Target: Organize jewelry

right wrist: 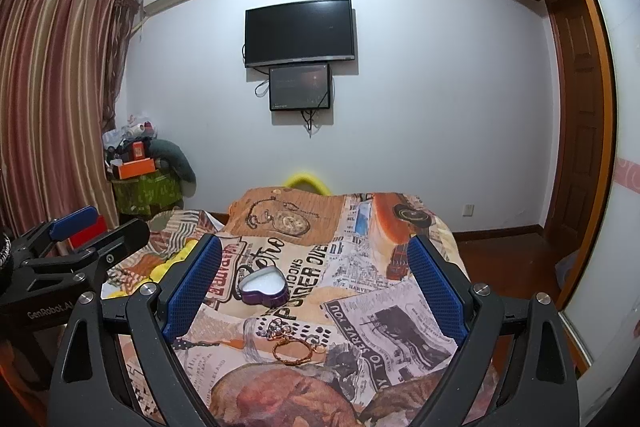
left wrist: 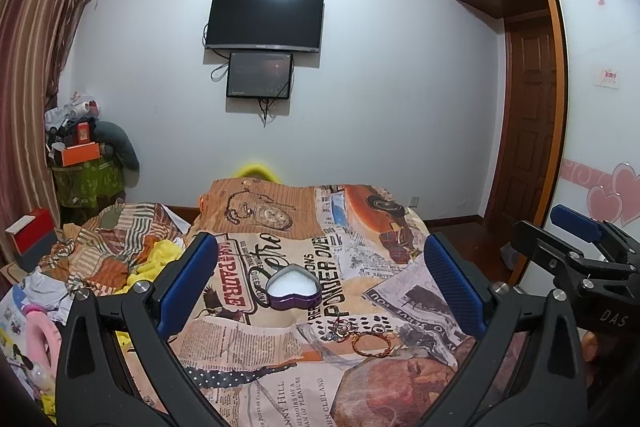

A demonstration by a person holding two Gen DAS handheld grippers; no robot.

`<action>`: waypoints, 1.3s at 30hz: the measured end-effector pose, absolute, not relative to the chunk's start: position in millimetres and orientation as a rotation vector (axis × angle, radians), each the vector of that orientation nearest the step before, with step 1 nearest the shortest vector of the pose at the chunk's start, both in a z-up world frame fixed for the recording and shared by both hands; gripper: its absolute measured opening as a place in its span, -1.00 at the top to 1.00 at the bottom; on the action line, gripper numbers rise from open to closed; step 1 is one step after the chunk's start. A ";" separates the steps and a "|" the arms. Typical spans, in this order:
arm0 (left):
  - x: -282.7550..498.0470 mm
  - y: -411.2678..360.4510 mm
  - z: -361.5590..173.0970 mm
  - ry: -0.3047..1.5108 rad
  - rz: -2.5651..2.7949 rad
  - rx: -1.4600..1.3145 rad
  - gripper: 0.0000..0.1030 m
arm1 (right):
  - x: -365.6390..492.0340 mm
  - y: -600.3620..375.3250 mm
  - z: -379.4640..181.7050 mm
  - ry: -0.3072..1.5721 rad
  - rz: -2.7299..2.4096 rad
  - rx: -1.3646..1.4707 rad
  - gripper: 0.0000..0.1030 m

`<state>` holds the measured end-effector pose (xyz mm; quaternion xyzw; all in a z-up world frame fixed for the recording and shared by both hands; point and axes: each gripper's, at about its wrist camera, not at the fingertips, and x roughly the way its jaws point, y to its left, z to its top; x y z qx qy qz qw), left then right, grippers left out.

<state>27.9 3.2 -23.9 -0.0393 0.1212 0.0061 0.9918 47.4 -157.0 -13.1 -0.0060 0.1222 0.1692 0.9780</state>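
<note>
Jewelry [left wrist: 360, 339] lies in a small cluster on the bed's printed newspaper-collage bedspread [left wrist: 280, 379]: we see a braided reddish-gold bracelet [left wrist: 372, 343] lying flat, and just beside it, on its far left side, a little tangle of silvery charm pieces [left wrist: 339, 331] whose exact kind we cannot make out. In the right wrist view the same bracelet [right wrist: 293, 348] has a small ring [right wrist: 319, 349] touching its right edge, with the charm pieces [right wrist: 276, 327] just beyond it.

Farther up the bed, near the cluster but apart from it, sits a heart-shaped purple tin [left wrist: 293, 289], open, with a white lining showing inside; it appears in the right wrist view too [right wrist: 265, 289].

Our left gripper [left wrist: 324, 283] hangs above the bed with its blue-padded fingers [left wrist: 192, 277] spread wide and nothing between them; the tin and the jewelry show in the gap. Our right gripper [right wrist: 312, 283] is likewise released, its fingers [right wrist: 436, 287] wide apart and holding nothing. Each gripper shows at the edge of the other's view, the right one [left wrist: 576, 247] beside the left.

On the far wall hang a dark television [left wrist: 264, 19] and a smaller screen [left wrist: 259, 75] just below it.
</note>
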 end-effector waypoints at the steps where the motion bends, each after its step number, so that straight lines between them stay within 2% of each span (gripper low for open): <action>1: 29.9 4.0 -25.5 0.248 0.013 -0.079 -1.00 | 50.8 -156.6 -15.8 0.256 0.340 -0.014 -0.79; 8: 61.7 11.6 -50.4 0.338 0.018 -0.093 -1.00 | 74.5 -158.9 -36.1 0.332 0.325 -0.014 -0.79; 18: 114.1 26.9 -109.1 0.527 0.043 -0.102 -1.00 | 127.3 -169.2 -88.1 0.537 0.265 -0.017 -0.79; 28: 153.4 23.7 -171.1 0.738 -0.001 -0.097 -0.58 | 162.3 -172.3 -133.7 0.711 0.271 -0.037 -0.77; 35: 175.7 17.0 -197.6 0.814 -0.049 -0.108 -0.30 | 181.1 -170.6 -158.9 0.797 0.333 -0.045 -0.29; 39: 183.6 15.6 -206.8 0.842 -0.075 -0.118 0.02 | 185.4 -167.7 -166.2 0.828 0.375 -0.044 -0.07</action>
